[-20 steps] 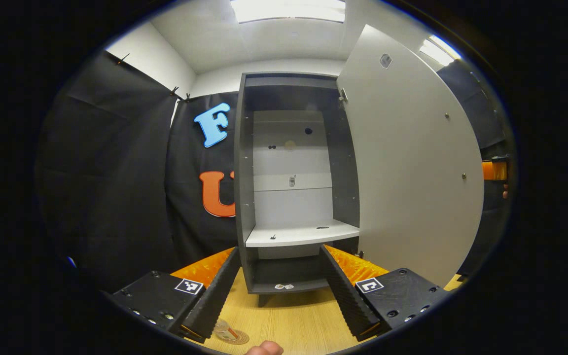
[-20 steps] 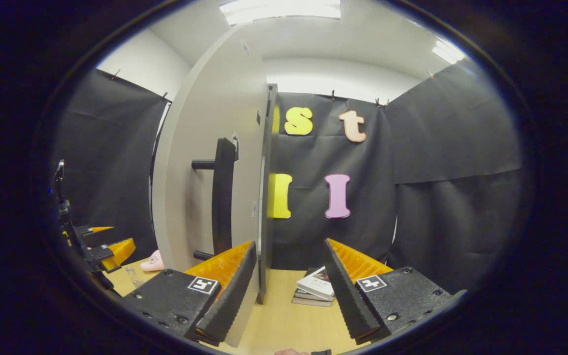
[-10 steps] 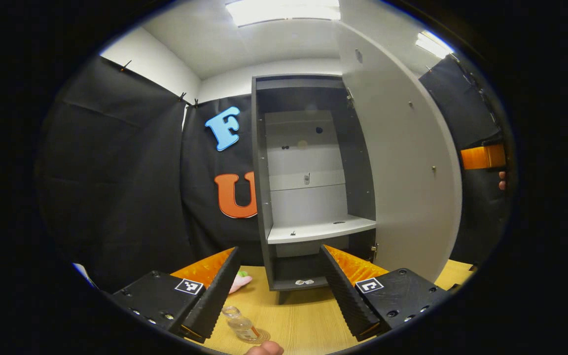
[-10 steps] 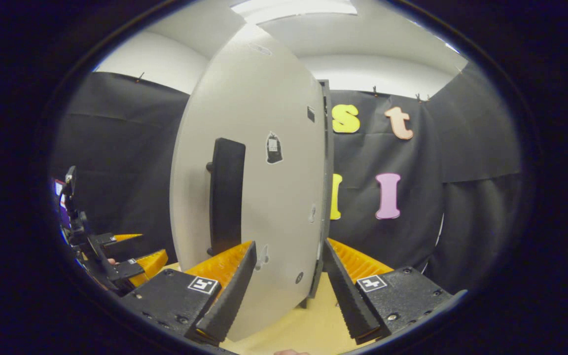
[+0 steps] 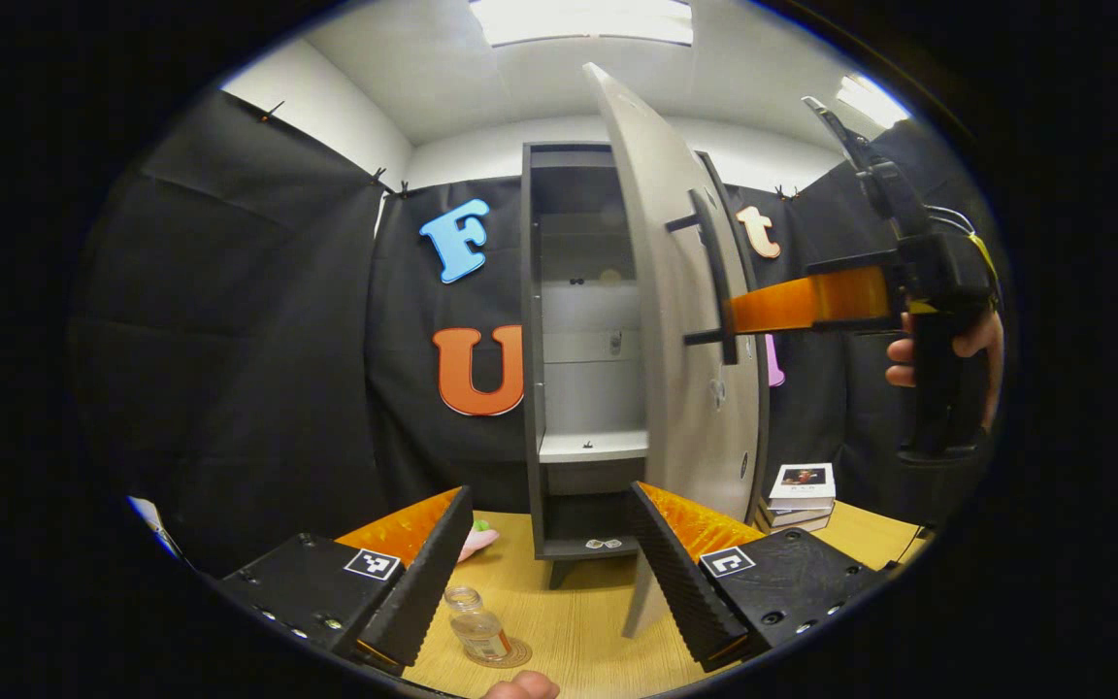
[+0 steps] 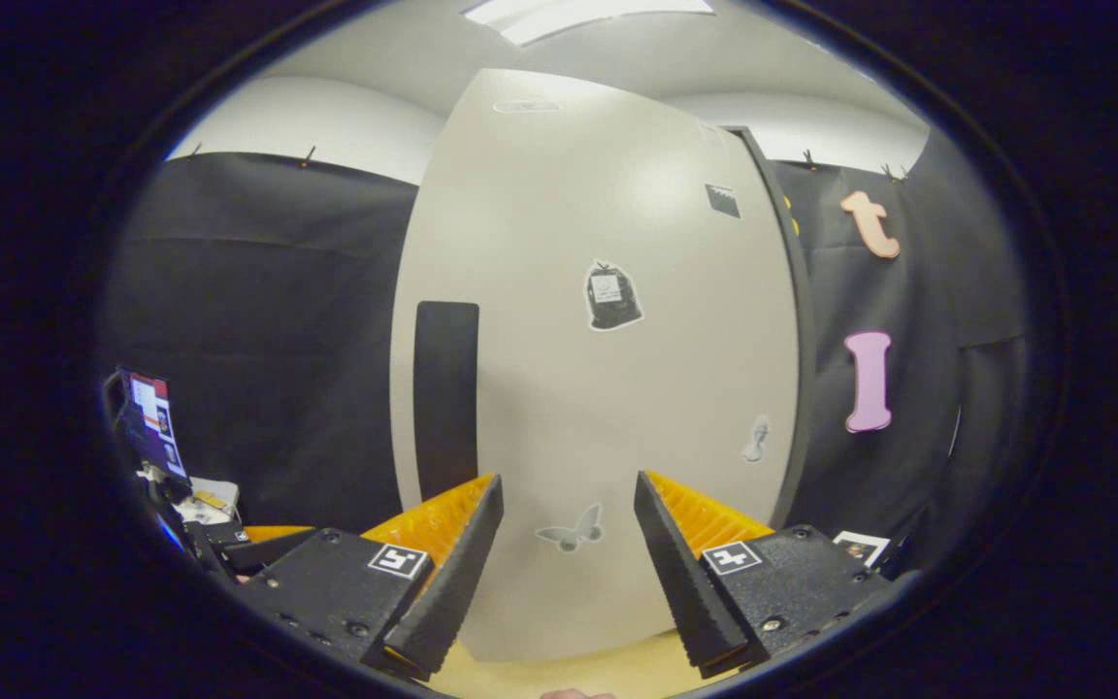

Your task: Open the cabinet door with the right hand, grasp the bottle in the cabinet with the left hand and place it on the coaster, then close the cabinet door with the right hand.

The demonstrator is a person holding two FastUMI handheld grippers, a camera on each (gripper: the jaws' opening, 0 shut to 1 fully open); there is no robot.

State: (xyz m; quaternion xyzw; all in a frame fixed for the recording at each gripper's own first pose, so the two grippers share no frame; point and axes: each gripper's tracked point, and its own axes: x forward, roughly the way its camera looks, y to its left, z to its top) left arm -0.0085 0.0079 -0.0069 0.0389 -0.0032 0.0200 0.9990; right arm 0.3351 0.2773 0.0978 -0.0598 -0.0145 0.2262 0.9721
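A small clear bottle (image 5: 478,636) stands upright on a round coaster (image 5: 510,657) on the wooden table, just in front of my left gripper (image 5: 549,573), which is open and empty. The grey cabinet (image 5: 559,340) stands behind, its shelves bare. Its pale door (image 5: 680,388) hangs partly shut. In the left gripper view, my right gripper (image 5: 743,309), held by a hand, reaches the door's outer face beside the dark handle (image 5: 714,277). In the right gripper view, the door (image 6: 608,388) and its handle (image 6: 445,398) are close ahead of my open right gripper (image 6: 559,573).
A stack of books (image 5: 800,490) lies on the table (image 5: 578,621) right of the cabinet, with a corner of the books (image 6: 860,547) also in the right gripper view. A pink soft thing (image 5: 472,544) lies left of the cabinet's foot. Black cloth walls surround the table.
The door has swung from wide open to partly shut, with the right gripper following its outer face. The left gripper view has shifted, bringing the bottle and coaster further into sight.
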